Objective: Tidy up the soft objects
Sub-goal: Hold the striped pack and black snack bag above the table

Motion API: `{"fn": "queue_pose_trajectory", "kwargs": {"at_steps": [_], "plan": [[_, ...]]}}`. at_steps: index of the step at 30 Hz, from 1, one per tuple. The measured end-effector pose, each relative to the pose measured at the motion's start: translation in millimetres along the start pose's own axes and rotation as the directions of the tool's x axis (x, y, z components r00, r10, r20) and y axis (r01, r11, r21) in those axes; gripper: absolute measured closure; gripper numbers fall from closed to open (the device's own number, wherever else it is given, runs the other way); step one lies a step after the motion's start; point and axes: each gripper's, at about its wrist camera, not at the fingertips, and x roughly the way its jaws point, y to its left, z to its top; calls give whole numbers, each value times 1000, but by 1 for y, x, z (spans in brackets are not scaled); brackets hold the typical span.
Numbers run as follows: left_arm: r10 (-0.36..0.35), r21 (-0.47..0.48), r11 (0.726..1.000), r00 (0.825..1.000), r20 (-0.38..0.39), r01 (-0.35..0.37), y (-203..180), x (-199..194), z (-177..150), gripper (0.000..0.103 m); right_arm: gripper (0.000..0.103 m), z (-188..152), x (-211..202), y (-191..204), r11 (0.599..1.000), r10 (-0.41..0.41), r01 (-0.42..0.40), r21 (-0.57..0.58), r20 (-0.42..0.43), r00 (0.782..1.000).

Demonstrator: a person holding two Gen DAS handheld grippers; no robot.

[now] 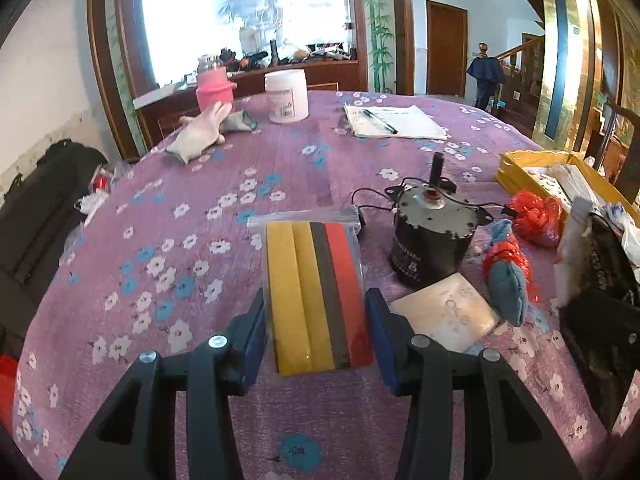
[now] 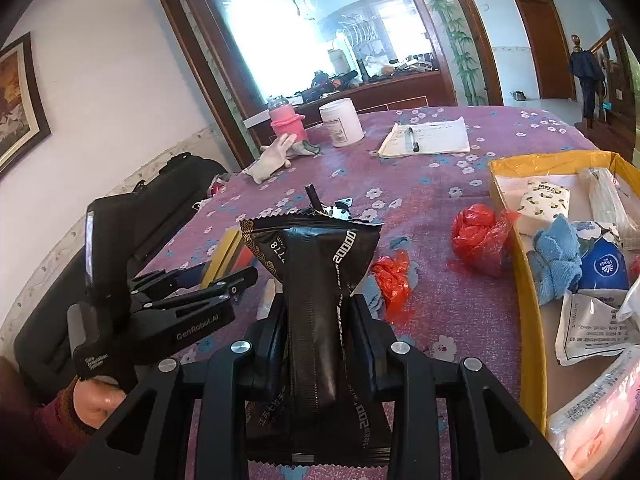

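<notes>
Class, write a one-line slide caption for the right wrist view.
Right gripper clamps a black foil packet above the floral tablecloth, yellow box alongside.

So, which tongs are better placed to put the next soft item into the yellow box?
Probably the right tongs: they already grip the black pouch, and the yellow box lies just beside them. The left tongs, holding the striped packet, appear farther away.
</notes>
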Motion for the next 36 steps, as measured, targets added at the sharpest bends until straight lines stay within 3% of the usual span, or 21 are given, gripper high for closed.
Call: {"fn": "queue_pose_trajectory", "kwargs": {"at_steps": [36], "plan": [[19, 36, 999, 993, 118, -24, -7, -25, 1, 57, 69, -1, -6, -2, 1000, -9, 8, 23, 19, 1000]]}}
